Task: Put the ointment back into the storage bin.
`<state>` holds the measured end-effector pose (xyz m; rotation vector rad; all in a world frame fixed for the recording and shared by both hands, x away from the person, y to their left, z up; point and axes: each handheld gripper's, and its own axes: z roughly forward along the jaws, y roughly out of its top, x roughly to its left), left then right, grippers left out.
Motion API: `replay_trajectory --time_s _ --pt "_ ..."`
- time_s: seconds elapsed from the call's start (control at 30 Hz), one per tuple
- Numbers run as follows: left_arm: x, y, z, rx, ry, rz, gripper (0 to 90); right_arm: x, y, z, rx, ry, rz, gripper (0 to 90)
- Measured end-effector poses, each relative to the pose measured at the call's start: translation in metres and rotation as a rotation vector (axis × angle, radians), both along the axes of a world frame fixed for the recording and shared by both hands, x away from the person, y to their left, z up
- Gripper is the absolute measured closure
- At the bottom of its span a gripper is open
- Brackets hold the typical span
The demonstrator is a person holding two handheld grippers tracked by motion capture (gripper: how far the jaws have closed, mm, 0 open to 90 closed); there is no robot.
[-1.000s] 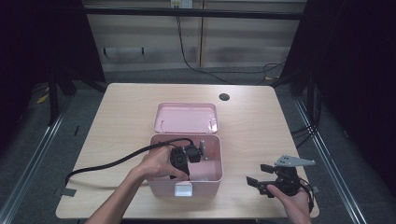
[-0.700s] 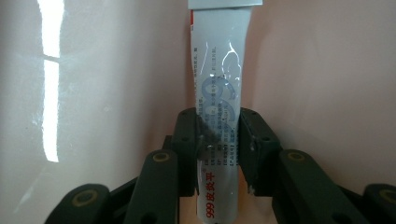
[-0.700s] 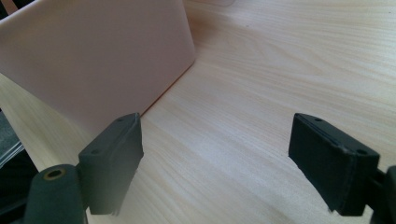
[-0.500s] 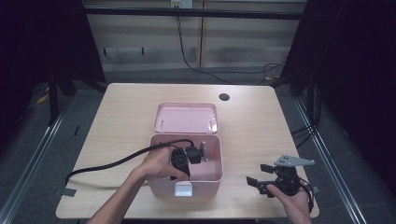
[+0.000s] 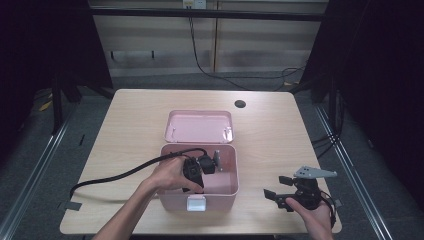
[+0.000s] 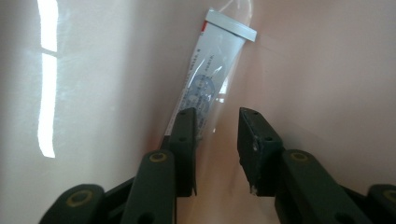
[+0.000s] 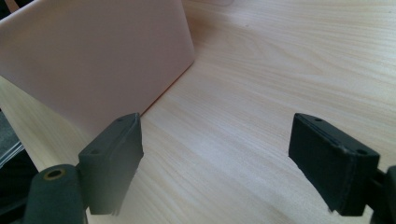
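In the high view, a pink storage box (image 5: 199,192) with its lid (image 5: 199,127) laid back at 12 o'clock is seen near the front edge of the wooden table (image 5: 130,120). The left gripper (image 5: 212,162) is held inside the box by the left hand (image 5: 172,175), its cable (image 5: 115,176) trailing off toward 9 o'clock. The right gripper (image 5: 275,187) is held by the right hand (image 5: 312,215) over the table at 3 o'clock of the box, well apart from it.

In the left gripper view, a clear-wrapped tube (image 6: 212,79) with a white crimped end is seen lying against the pink inner wall, running from 12 o'clock down to the jaws. The jaws have just been opening and stand slightly parted; the tube's lower end lies at the left pad, which is not pressed on it.

In the right gripper view, the right gripper (image 7: 217,156) is shown with jaws spread wide over bare wood, nothing between them. The box's outer wall (image 7: 93,60) is seen at 10 o'clock.
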<state>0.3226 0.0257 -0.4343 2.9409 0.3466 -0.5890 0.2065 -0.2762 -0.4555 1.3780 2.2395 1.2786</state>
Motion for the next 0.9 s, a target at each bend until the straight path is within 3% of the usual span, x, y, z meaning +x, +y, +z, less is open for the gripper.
replay_trajectory --time_s 0.27,0.7,0.9 --pt "0.001 0.003 0.009 -0.058 -0.015 0.02 62.2 0.0 0.0 0.0 0.0 -0.001 0.0 17.5" --pt "0.0 0.013 0.029 -0.118 -0.097 0.06 60.5 0.0 0.0 0.0 0.002 -0.002 0.001 17.5" --pt "-0.003 0.017 0.037 -0.13 -0.139 0.052 58.3 0.0 0.0 0.0 0.002 -0.002 0.001 17.5"
